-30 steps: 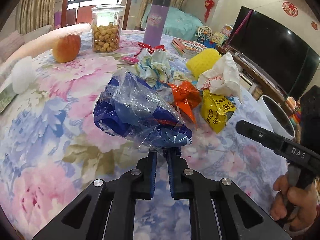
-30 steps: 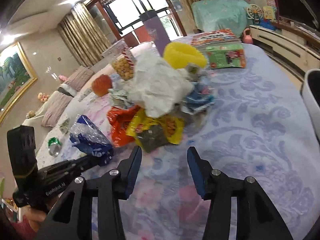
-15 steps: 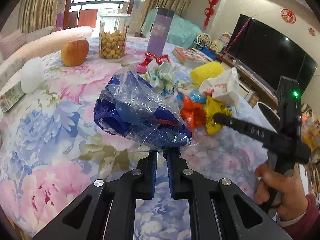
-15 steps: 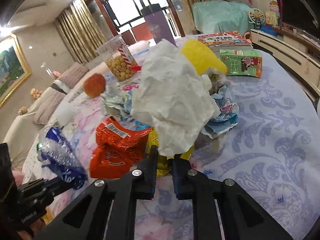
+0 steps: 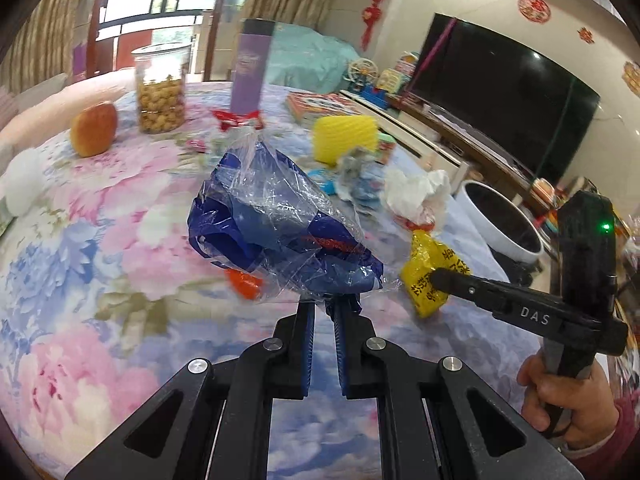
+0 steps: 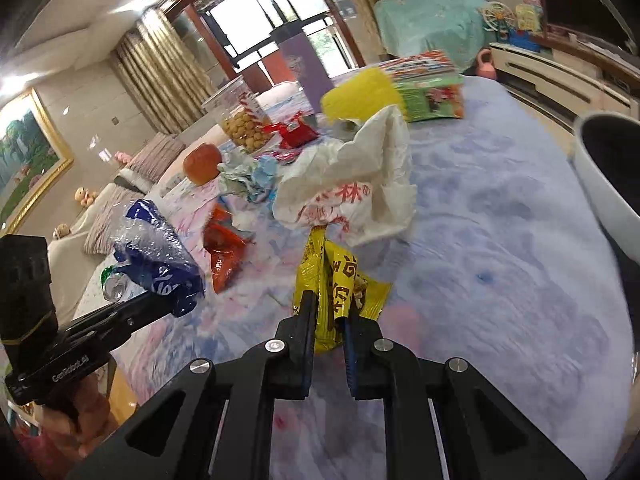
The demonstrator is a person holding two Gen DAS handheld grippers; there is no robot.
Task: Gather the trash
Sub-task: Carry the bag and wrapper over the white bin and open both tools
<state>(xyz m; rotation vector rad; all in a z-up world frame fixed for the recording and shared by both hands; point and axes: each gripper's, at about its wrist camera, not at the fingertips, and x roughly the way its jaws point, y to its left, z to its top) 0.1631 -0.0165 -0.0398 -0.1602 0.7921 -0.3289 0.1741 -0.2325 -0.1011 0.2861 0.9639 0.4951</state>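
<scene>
My left gripper [image 5: 325, 307] is shut on a crumpled blue and clear plastic bag [image 5: 276, 224] and holds it above the floral tablecloth; the bag also shows in the right wrist view [image 6: 158, 254]. My right gripper [image 6: 327, 312] is shut on a yellow snack wrapper [image 6: 334, 280], lifted off the table, with a white crumpled bag [image 6: 352, 188] hanging at its top. The right gripper [image 5: 434, 278] holds the yellow wrapper [image 5: 430, 276] to the right of the blue bag. An orange wrapper [image 6: 222, 246] lies on the table. A white bin [image 5: 500, 220] stands beyond the table's right edge.
On the table stand a jar of snacks [image 5: 160, 88], an apple [image 5: 94, 128], a purple box [image 5: 250, 68], a yellow sponge-like thing [image 5: 344, 138], red wrappers [image 6: 294, 132], crumpled blue-white paper [image 6: 250, 174] and books [image 6: 432, 96]. A TV [image 5: 500, 96] is at the right.
My right gripper shut on the yellow wrapper and lifted it with the white bag, moving right toward the bin. My left gripper kept holding the blue bag and rose slightly.
</scene>
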